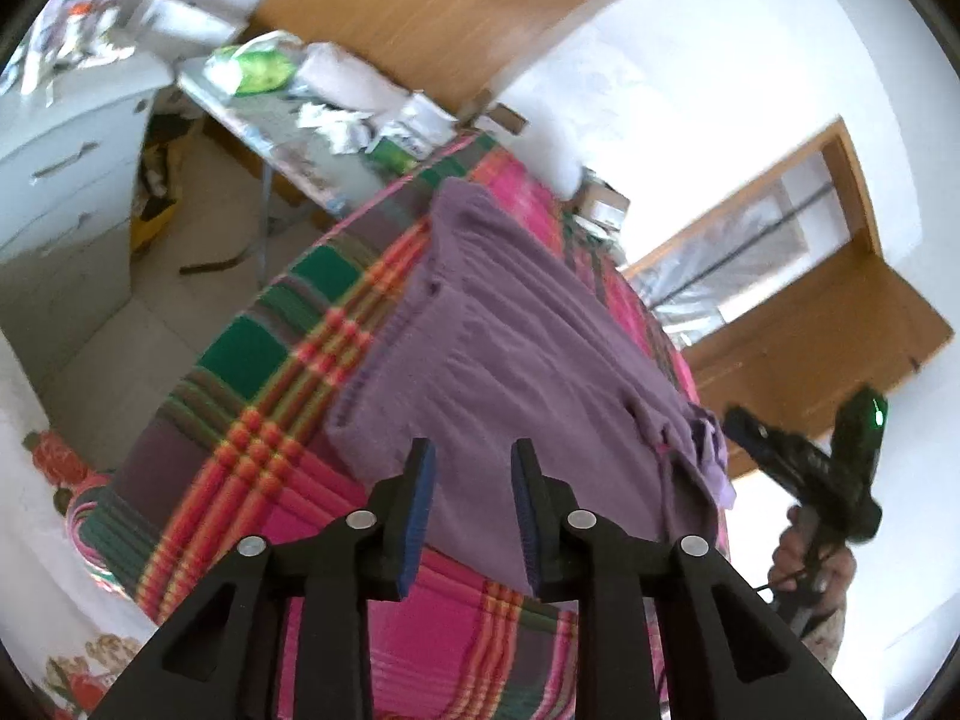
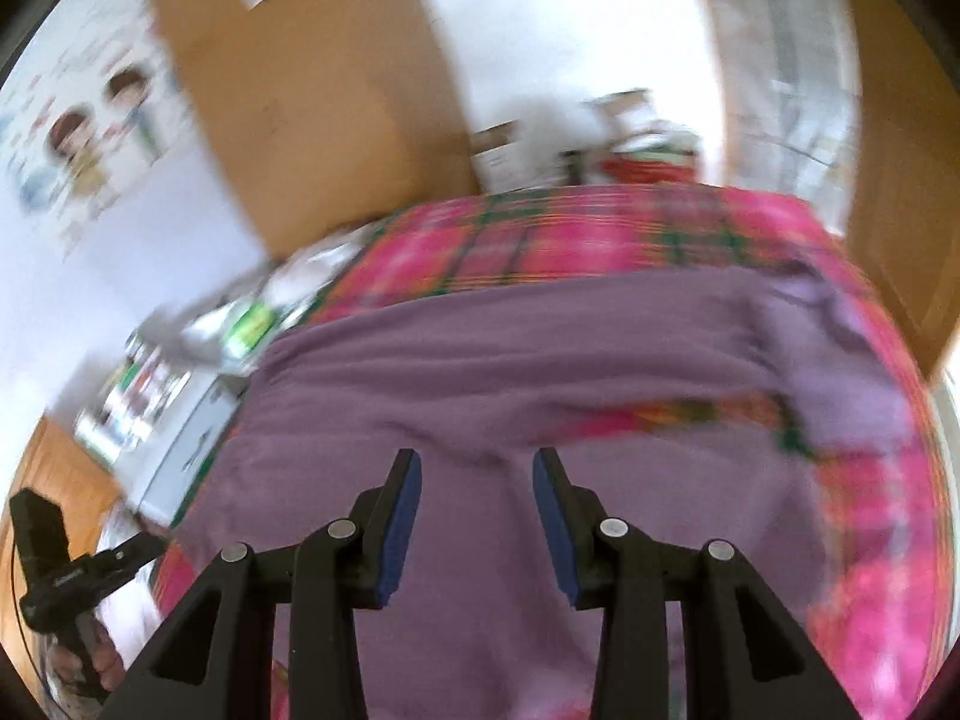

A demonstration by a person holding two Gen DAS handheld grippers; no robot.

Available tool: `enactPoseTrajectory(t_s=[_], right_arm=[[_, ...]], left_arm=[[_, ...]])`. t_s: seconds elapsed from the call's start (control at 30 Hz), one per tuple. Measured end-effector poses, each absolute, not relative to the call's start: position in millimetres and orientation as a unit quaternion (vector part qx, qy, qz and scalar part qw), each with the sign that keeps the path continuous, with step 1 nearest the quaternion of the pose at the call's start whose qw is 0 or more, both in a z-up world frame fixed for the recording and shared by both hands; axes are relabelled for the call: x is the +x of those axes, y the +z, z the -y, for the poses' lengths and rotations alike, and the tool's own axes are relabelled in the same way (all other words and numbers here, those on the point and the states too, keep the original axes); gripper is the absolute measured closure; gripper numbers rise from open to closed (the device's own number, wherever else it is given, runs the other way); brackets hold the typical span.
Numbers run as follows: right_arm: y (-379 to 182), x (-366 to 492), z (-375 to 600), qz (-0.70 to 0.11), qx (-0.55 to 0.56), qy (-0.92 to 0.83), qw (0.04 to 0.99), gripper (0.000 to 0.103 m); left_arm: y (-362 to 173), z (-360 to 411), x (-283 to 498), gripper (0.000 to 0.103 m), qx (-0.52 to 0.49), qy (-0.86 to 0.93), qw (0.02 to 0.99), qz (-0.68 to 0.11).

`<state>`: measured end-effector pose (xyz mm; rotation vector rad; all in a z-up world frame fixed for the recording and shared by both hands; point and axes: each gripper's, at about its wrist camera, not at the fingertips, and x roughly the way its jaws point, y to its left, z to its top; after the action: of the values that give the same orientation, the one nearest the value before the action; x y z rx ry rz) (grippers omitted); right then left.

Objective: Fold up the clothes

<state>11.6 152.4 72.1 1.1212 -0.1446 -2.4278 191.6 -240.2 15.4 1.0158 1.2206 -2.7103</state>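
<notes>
garment: purple pants (image 1: 510, 360), spread mostly flat on the plaid bedspread (image 1: 252, 420), waistband end bunched toward the bed's far side; a strip of plaid showing between two purple parts in the right view, so legs probably apart there

left gripper (image 1: 472, 510): jaws released, nothing between them, hovering over the near edge of the pants, not touching as far as visible

right gripper (image 2: 477, 516): jaws released too, empty, above the broad middle of the pants; view badly smeared, so contact with the cloth hard to call

clutter: small side table (image 1: 258, 120) beside the bed, piled with bags and paper

stage: looks like pre-grasp, no fold visible yet

risk 1: pinching only the top layer, so the underside drags and the fold comes out crooked

risk 2: snagging the bedspread along with the pants, since both are soft and lying flush

risk 3: uneven lift between the two sides, skewing the crease
</notes>
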Motion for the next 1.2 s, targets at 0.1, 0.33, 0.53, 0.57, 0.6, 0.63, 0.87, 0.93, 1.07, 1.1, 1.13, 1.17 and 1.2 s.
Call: enactPoseTrajectory(t_s=[0.1, 0.33, 0.53, 0.57, 0.6, 0.63, 0.87, 0.93, 1.07, 1.1, 1.13, 1.17, 1.2], right_arm=[[60, 27, -199, 0.08, 0.409, -0.889, 0.19, 0.063], [28, 62, -232, 0.066, 0.386, -0.902, 0.183, 0.063], [15, 77, -213, -0.031, 0.349, -0.909, 0.224, 0.058], [11, 77, -211, -0.042, 0.351, -0.907, 0.228, 0.057], [7, 76, -209, -0.053, 0.354, -0.905, 0.23, 0.057], [4, 75, -206, -0.067, 0.356, -0.904, 0.229, 0.057], [-13, 64, -192, -0.158, 0.354, -0.895, 0.222, 0.053], [-16, 60, -189, -0.177, 0.352, -0.892, 0.219, 0.053], [-21, 54, -184, -0.203, 0.347, -0.89, 0.217, 0.053], [-21, 53, -185, -0.203, 0.346, -0.89, 0.218, 0.053], [-22, 53, -188, -0.201, 0.346, -0.89, 0.218, 0.053], [-22, 52, -192, -0.198, 0.346, -0.891, 0.217, 0.057], [-23, 52, -195, -0.195, 0.346, -0.892, 0.216, 0.061]], left_arm=[[20, 219, 183, 0.076, 0.329, -0.866, -0.027, -0.375], [21, 156, 156, 0.073, 0.364, -0.866, -0.103, -0.327], [17, 99, 137, 0.073, 0.396, -0.86, -0.157, -0.281], [16, 89, 135, 0.073, 0.401, -0.86, -0.166, -0.27], [13, 78, 133, 0.072, 0.41, -0.857, -0.175, -0.258], [9, 68, 130, 0.07, 0.42, -0.854, -0.183, -0.247], [-5, 16, 122, 0.07, 0.456, -0.846, -0.202, -0.191], [-5, 6, 118, 0.07, 0.459, -0.851, -0.19, -0.169], [-6, -8, 115, 0.07, 0.461, -0.857, -0.182, -0.142], [-6, -12, 114, 0.07, 0.463, -0.857, -0.182, -0.136], [-6, -17, 114, 0.07, 0.463, -0.858, -0.182, -0.127], [-5, -19, 113, 0.07, 0.463, -0.86, -0.181, -0.12], [-5, -19, 112, 0.07, 0.463, -0.86, -0.179, -0.116]])
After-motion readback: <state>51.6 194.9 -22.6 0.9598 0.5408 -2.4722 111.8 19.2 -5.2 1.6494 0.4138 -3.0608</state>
